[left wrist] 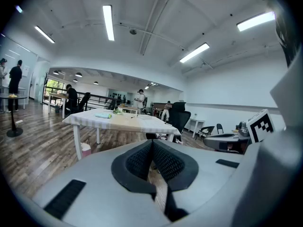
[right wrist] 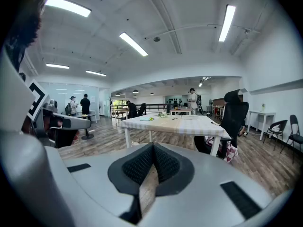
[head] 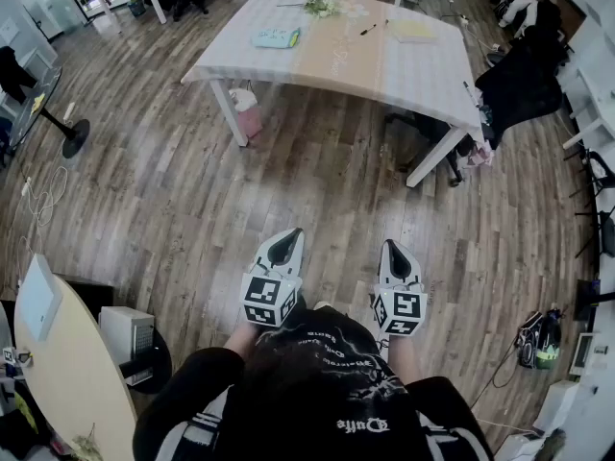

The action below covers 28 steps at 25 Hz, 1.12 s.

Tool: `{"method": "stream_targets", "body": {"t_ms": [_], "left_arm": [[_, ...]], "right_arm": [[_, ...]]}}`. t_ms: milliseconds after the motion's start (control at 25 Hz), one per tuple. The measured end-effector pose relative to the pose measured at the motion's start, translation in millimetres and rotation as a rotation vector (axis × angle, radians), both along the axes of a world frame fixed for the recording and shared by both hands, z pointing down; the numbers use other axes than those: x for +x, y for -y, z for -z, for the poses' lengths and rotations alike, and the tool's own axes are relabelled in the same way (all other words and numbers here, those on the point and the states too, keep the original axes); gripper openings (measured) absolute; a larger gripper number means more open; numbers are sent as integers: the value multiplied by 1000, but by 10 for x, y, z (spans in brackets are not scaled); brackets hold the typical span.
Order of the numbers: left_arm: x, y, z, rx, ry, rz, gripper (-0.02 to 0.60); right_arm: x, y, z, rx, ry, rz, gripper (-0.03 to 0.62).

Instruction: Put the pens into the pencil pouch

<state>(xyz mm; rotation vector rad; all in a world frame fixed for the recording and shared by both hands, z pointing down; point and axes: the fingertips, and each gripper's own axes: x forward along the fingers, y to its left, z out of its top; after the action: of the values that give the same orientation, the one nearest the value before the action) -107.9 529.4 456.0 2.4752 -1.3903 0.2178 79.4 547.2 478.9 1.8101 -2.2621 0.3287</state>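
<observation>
Two pressed together, empty — left gripper [head: 287, 235], right gripper [head: 392, 246], pale-teal pouch [head: 276, 38], slim black pen [head: 368, 30]

Far off, a cloth-covered worktop [head: 423, 65] stands on wooden floor [head: 317, 200]; black chair [head: 519, 84] at its right, pink bin [head: 248, 121] beneath.

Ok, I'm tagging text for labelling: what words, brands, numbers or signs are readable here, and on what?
"Duffe", roughly, letters unsure: white print on the person's black top.
Curved white lettering above it: too blurred to read.
Square markers on the cubes of the left claw and right claw: patterns, no letters.
Items on the white-clothed table: too small to read.
</observation>
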Motion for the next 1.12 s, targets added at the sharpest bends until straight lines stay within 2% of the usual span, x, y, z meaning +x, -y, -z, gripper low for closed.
{"method": "stream_targets", "body": {"t_ms": [440,800,920,960,1040,1120], "left_arm": [[38,39,-39,2,-3,4,20],[9,51,-54,-9,-31,17,23],[-2,34,-75,-13,-41,15,25],[6,21,-80,-14,-49,11,33],[31,-3,-82,-16,-60,1,119],[34,-5,-73,-13,-61,2,156]], "right_arm": [[19,-3,-73,-6,-22,2,8],[11,21,-79,2,20,11,11],[-3,8,-88,4,26,31,89],[-1,-4,-89,6,26,35,91],[3,-27,-74,13,27,45,104],[-6,-40,-44,24,28,62,159]]}}
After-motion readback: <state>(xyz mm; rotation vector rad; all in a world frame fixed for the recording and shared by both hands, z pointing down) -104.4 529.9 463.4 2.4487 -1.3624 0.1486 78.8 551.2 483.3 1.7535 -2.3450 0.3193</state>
